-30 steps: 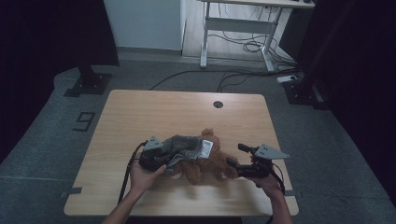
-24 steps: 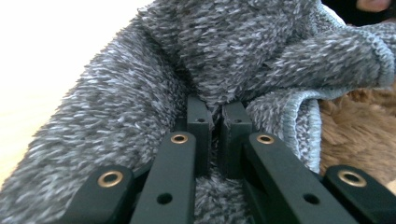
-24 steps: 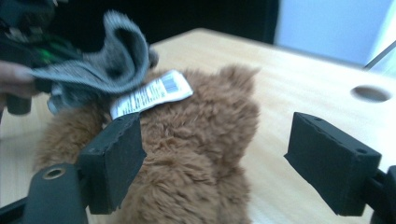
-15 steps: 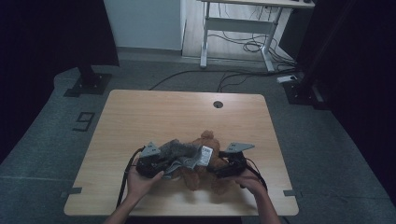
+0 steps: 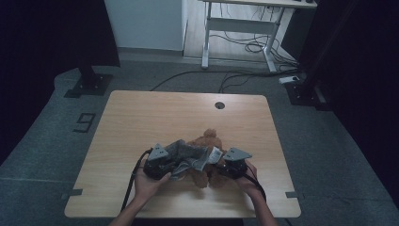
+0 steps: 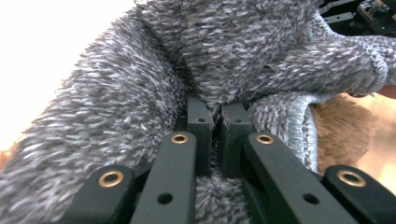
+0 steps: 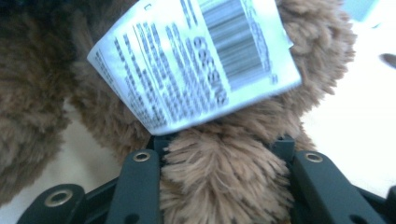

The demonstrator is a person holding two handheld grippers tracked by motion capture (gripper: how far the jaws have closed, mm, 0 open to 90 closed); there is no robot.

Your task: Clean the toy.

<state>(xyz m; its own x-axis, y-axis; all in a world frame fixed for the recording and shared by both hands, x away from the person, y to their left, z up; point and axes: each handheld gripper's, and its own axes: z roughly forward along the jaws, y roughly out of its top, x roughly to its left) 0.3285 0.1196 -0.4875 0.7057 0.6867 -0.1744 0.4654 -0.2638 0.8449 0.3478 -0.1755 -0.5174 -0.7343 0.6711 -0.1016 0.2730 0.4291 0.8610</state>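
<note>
A brown plush bear (image 5: 207, 139) lies near the table's front edge with a grey knitted garment (image 5: 187, 153) over its left side. My left gripper (image 5: 175, 165) is shut on a fold of that grey knit (image 6: 224, 56), the jaws almost touching. My right gripper (image 5: 218, 167) is at the bear's right side. Its jaws stand wide apart, and a brown plush limb (image 7: 224, 186) fills the gap between them. A white printed label (image 7: 196, 60) hangs just above those jaws. The bear's lower body is hidden by the garment and both grippers.
The wooden table (image 5: 164, 113) has a round cable hole (image 5: 219, 105) at its far middle. On the floor beyond stand a white-legged desk (image 5: 240, 23) with loose cables (image 5: 244, 47) and a dark stand base (image 5: 89, 82) at the far left.
My right gripper has moved left from the table's right side up to the bear, and a limb now sits between its jaws. The left gripper has shifted slightly with the garment.
</note>
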